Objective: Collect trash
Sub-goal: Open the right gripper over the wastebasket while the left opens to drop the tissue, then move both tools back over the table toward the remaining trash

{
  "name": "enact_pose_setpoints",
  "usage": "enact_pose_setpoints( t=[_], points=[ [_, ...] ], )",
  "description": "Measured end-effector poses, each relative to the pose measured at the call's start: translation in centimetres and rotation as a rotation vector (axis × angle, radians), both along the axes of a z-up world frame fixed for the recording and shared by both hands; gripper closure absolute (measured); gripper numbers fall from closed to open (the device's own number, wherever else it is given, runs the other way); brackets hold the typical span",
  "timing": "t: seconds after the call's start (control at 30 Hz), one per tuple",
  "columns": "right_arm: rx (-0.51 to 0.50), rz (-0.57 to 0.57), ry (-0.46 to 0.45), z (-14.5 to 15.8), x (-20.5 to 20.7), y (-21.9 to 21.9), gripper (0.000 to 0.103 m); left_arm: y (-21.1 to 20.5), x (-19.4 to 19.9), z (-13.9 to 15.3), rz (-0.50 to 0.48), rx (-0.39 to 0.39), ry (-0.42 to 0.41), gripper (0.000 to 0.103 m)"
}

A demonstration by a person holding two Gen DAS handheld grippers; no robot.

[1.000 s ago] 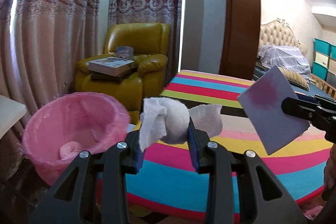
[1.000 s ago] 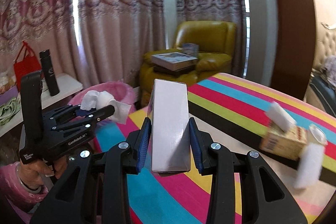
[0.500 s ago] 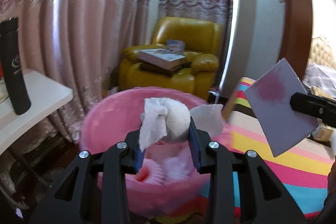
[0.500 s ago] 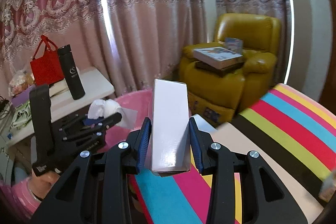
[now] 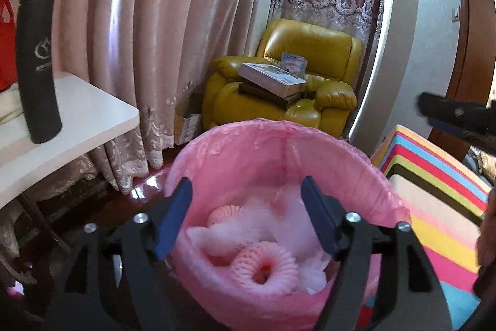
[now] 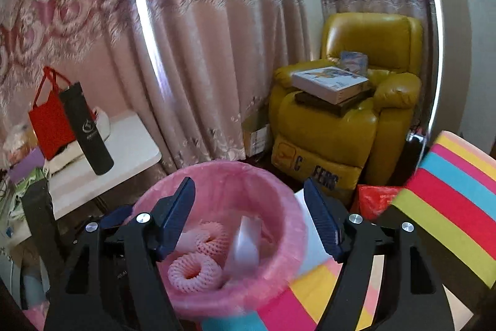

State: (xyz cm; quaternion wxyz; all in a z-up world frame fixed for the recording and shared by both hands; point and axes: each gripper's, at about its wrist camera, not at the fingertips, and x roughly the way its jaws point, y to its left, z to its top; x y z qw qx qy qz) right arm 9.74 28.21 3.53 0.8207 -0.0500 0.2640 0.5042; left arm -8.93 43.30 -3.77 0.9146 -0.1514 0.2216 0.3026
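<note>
Jaws of left gripper [image 5: 246, 214] and right gripper [image 6: 249, 216] just opened, empty, above pink bin [image 6: 272, 191] holding foam nets [image 5: 263, 267] and card [image 6: 245, 244].

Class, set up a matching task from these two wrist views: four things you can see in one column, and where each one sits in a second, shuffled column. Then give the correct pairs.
Things
1. foam fruit net
2. black flask
3. white book
4. red bag

Places
A. upright on the white side table
B. on the seat of the yellow armchair
C. inside the pink-lined bin
D. behind the flask, beside the curtain

Pairs: 1-C, 2-A, 3-B, 4-D
</note>
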Motion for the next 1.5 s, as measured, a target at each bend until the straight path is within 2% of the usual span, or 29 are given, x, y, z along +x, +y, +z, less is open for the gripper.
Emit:
enact_pose_setpoints(
  t=[0.17,0.3,0.37,0.63,0.87,1.0,1.07,1.13,1.23,1.33,1.5],
  points=[
    [0.028,-0.042,0.010,-0.2,-0.2,-6.5,0.034,-1.9,-1.2,-0.3,0.008,0.000,-0.022,0.022],
    [0.051,-0.095,0.018,-0.6,-0.5,-12.0,0.034,-4.9,-0.8,0.1,-0.049,-0.011,-0.054,0.009],
    [0.048,-0.132,0.007,-0.7,-0.7,-14.8,0.032,-6.7,0.0,0.2,-0.095,-0.011,-0.062,0.005],
    [-0.015,-0.332,-0.106,-1.2,-1.7,-25.8,0.022,-15.8,6.0,-0.1,-0.335,-0.003,-0.023,0.005],
    [-0.010,-0.589,-0.053,-2.9,-1.0,-36.8,0.019,-25.7,11.9,-0.7,-0.571,0.049,0.030,0.005],
    [-0.045,-0.724,0.001,-4.6,0.0,-41.5,0.018,-30.2,14.2,-1.7,-0.655,0.078,0.053,0.005],
    [-0.075,-0.771,0.023,-5.5,0.4,-43.0,0.018,-31.8,15.3,-2.6,-0.672,0.090,0.078,0.005],
    [-0.090,-0.809,0.049,-6.4,1.0,-44.2,0.018,-32.7,16.1,-3.0,-0.672,0.137,0.124,0.005],
    [-0.101,-0.838,0.074,-7.4,1.8,-45.1,0.018,-32.6,16.7,-3.5,-0.681,0.117,0.161,0.005],
    [-0.120,-0.849,0.087,-8.0,2.8,-44.7,0.018,-32.2,16.5,-3.6,-0.669,0.101,0.154,0.005],
    [-0.196,-0.861,0.109,-8.5,4.9,-42.9,0.018,-32.3,15.9,-3.5,-0.680,0.130,0.153,0.005]
  ],
)
